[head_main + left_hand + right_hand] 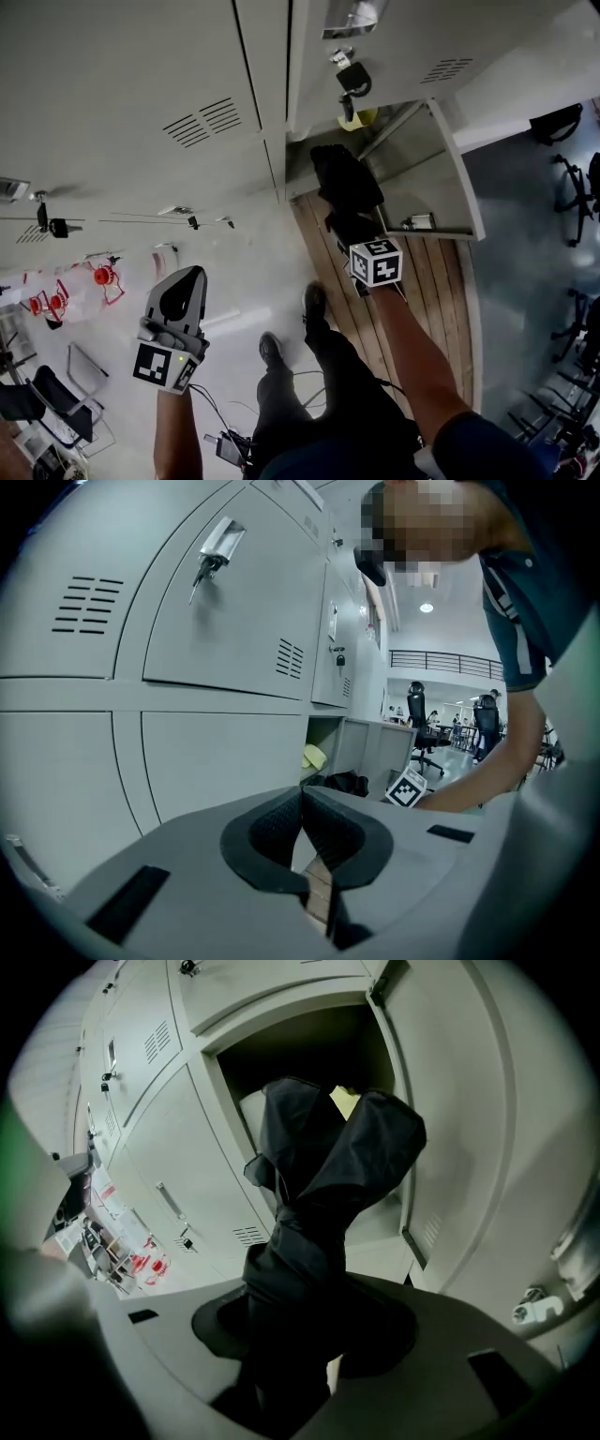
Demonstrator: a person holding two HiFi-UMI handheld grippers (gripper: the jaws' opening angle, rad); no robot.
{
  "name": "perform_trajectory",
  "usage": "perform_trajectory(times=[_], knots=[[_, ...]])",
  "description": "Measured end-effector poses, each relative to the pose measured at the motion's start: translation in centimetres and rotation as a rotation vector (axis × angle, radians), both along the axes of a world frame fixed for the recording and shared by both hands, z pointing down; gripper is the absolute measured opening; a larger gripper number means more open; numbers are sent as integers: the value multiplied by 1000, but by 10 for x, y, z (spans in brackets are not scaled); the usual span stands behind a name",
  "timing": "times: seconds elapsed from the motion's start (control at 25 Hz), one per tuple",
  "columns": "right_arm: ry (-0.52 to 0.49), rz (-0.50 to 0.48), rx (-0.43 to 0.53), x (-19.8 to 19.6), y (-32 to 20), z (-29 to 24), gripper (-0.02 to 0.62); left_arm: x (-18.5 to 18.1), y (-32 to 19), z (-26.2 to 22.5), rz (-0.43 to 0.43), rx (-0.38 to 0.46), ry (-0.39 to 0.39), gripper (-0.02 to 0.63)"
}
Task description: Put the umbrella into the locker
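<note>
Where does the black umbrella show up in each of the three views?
Head view: umbrella at upper centre, sticking out of the right gripper toward the open locker.
Left gripper view: small dark bundle right of centre, at the locker's mouth.
Right gripper view: fills the centre, clamped in that gripper.
Shared landmark: the yellow object inside the open locker.

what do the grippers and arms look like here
The left gripper and right gripper are light grey shells with black pads. Each carries a white cube with black square markers. Forearms are bare; the right arm has a dark blue short sleeve.
</note>
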State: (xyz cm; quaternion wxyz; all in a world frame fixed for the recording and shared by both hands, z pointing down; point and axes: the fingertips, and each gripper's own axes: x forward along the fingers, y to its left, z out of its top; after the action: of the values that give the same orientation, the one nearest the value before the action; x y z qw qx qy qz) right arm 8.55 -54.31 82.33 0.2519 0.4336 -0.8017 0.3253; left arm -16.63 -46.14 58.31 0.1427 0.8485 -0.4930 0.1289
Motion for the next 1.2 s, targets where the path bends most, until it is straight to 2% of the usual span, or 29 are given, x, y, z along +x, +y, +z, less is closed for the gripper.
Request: perform_trajectory(times=[0.4,0.72,0.92,1.2], knots=[[6,-15,-21,-12,-34,59,212,-3,-2,44,-38,-39,17,18],[18,-23,-35,-29,-71,105,212,-20,3,65,-71,-54,-8,18],[12,-29,-44,-43,-98,122,212,-32,9,76,-98,-65,-27,18],[60,-17,-73,-56,-140,136,213,-40,15,86,-125,-82,-31,18]])
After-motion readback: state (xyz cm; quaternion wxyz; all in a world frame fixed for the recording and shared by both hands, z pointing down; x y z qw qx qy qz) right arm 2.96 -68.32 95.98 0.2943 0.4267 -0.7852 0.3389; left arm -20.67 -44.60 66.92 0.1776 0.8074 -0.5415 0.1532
